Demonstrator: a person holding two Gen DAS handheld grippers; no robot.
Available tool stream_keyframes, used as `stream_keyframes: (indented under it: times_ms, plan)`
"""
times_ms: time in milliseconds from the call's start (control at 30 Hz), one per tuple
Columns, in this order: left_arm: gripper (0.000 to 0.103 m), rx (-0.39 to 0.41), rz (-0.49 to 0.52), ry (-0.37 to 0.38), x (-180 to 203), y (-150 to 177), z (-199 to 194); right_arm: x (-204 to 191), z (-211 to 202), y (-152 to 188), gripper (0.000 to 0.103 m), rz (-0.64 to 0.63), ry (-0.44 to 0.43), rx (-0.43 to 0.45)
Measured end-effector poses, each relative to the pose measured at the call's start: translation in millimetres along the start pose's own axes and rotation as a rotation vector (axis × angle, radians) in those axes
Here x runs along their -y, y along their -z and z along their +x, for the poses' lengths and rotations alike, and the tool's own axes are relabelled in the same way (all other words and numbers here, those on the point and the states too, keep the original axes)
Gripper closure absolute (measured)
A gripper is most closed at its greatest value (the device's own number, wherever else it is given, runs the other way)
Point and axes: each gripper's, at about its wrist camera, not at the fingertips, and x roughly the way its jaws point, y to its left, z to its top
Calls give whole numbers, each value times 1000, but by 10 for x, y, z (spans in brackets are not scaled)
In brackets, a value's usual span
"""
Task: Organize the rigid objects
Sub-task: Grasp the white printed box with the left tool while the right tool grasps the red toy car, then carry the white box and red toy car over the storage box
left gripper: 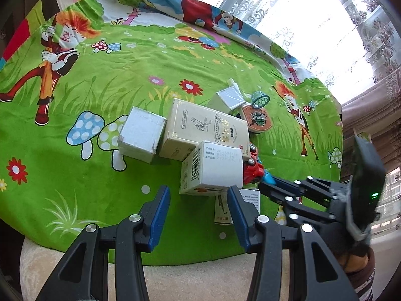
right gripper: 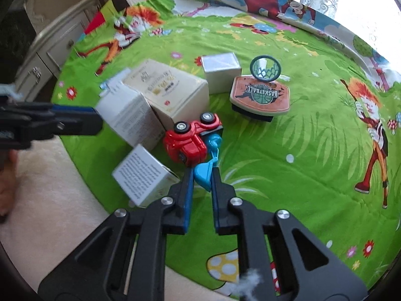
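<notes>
Right tool [right gripper: 203,175] clamped on tipped red-and-blue toy truck [right gripper: 191,141]

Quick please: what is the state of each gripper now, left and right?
Left gripper: open, holding nothing.
Right gripper: closed on the blue part of the red toy truck.

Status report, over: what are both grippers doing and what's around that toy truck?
Right gripper shut on red toy truck's blue scoop. Left gripper open, empty, short of barcode box. Truck on its side, against the boxes.
</notes>
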Motion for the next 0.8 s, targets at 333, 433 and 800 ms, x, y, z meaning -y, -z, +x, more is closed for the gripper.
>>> stream_keyframes:
  times_ms: [333, 433, 800]
  plan:
    - [54, 13, 78, -25, 228, -54, 81, 260, -398, 128, 87, 263, -125, 32]
    - [53, 35, 132, -48, 336, -111, 128, 366, -469, 180, 87, 325, -163, 45]
    - [41, -1, 89, -30, 301, -74, 151, 553, -817, 440, 88, 428, -133, 94]
